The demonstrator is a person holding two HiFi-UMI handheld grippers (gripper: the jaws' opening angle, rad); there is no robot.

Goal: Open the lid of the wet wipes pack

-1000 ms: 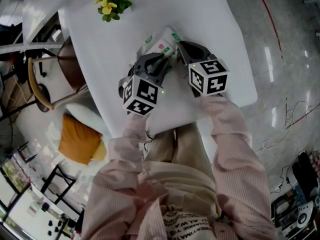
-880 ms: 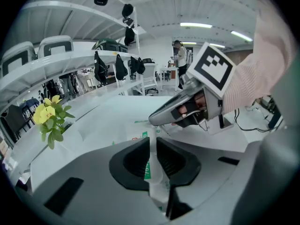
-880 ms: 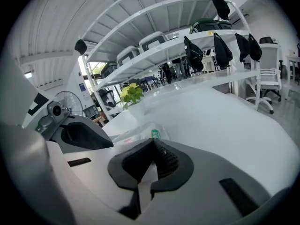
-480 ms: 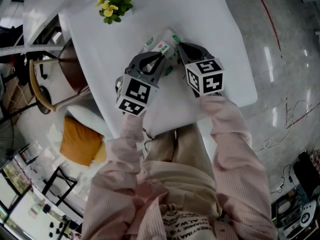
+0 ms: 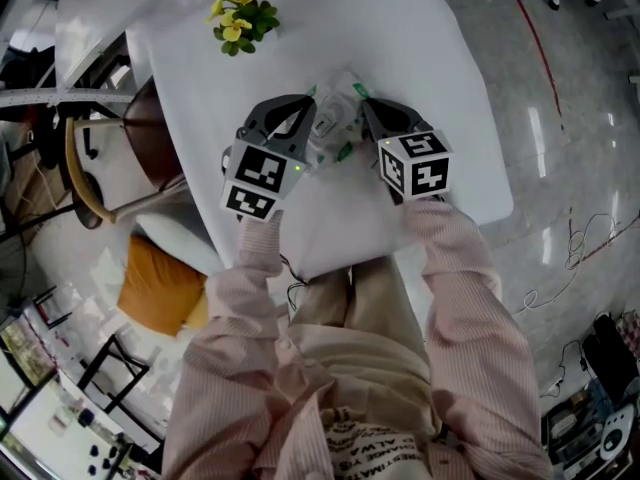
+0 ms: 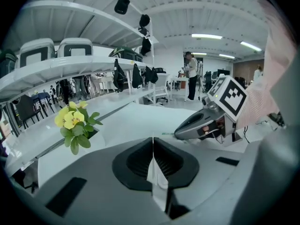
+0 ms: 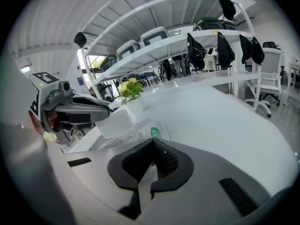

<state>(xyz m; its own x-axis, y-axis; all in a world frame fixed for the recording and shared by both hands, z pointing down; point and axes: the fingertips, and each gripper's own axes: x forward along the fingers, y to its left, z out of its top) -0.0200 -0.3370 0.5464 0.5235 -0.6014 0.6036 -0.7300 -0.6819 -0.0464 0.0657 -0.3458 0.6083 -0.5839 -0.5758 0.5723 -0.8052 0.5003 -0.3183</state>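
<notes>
Head view: the wet wipes pack lies on the white worktop between the two claws. The left claw reaches in from its left, the right claw from its right. The pack looks crumpled. Its long axis seems to run away from the person, its far end toward the yellow flowers.

Left gripper view: the left claw is pressed together on a thin white sheet, which I take to be the lid, seen edge-on.

Right gripper view: the right claw pinches the pack's near end, its film showing between the pads. The pack's green label faces up, and a white flap stands tilted up at the left claw's tips.

The step in hand looks like peeling the lid. Next, the left claw should draw up and back while the right claw pins the pack down.
</notes>
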